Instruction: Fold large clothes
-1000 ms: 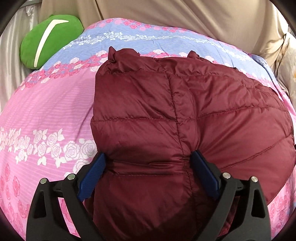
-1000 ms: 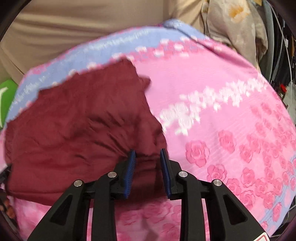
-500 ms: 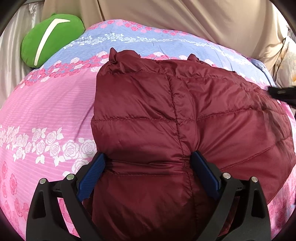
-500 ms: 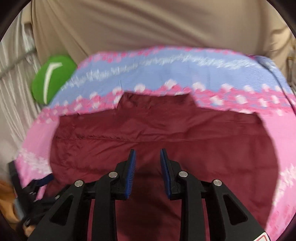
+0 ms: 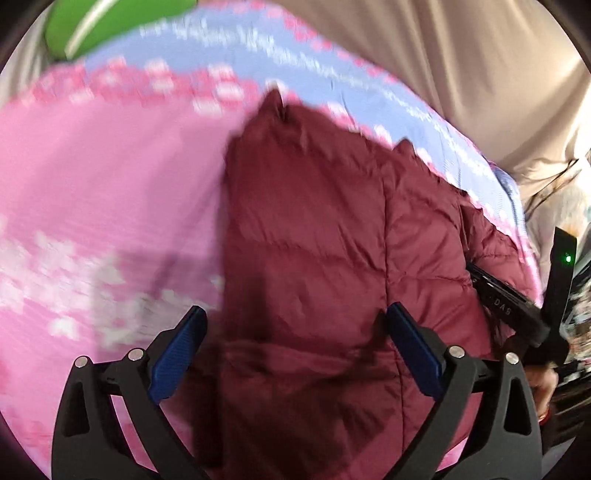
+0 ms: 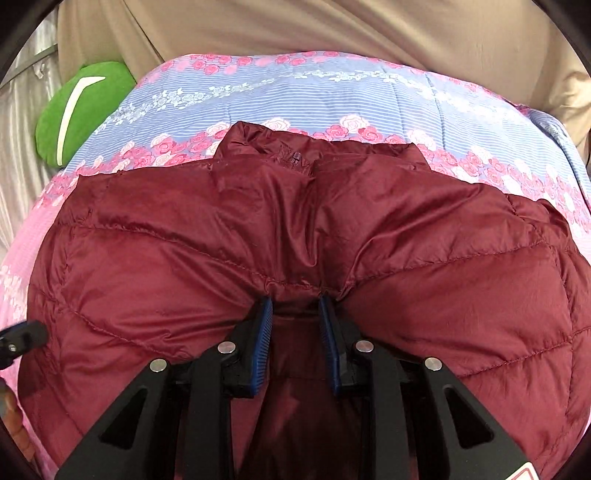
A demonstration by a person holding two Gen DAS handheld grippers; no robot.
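A dark red quilted down jacket (image 6: 295, 229) lies folded on a pink and blue floral bedspread (image 6: 295, 88), collar at the far side. It also shows in the left wrist view (image 5: 314, 240). My right gripper (image 6: 295, 306) presses into the jacket's near middle; its jaws stand a narrow gap apart with a fold of fabric bunched at the tips. My left gripper (image 5: 291, 321) is wide open over the jacket's near left part, gripping nothing. The right gripper's black body (image 5: 517, 306) shows at the right edge of the left wrist view.
A green cushion (image 6: 81, 110) lies at the bed's far left corner. A beige curtain (image 6: 295, 26) hangs behind the bed. A grey curtain (image 6: 18, 147) is on the left. Cluttered items sit past the bed's right edge (image 5: 576, 221).
My right gripper swung left from the bedspread onto the jacket's middle and pushed into it. My left gripper moved, its view now blurred and tilted, jaws still wide open.
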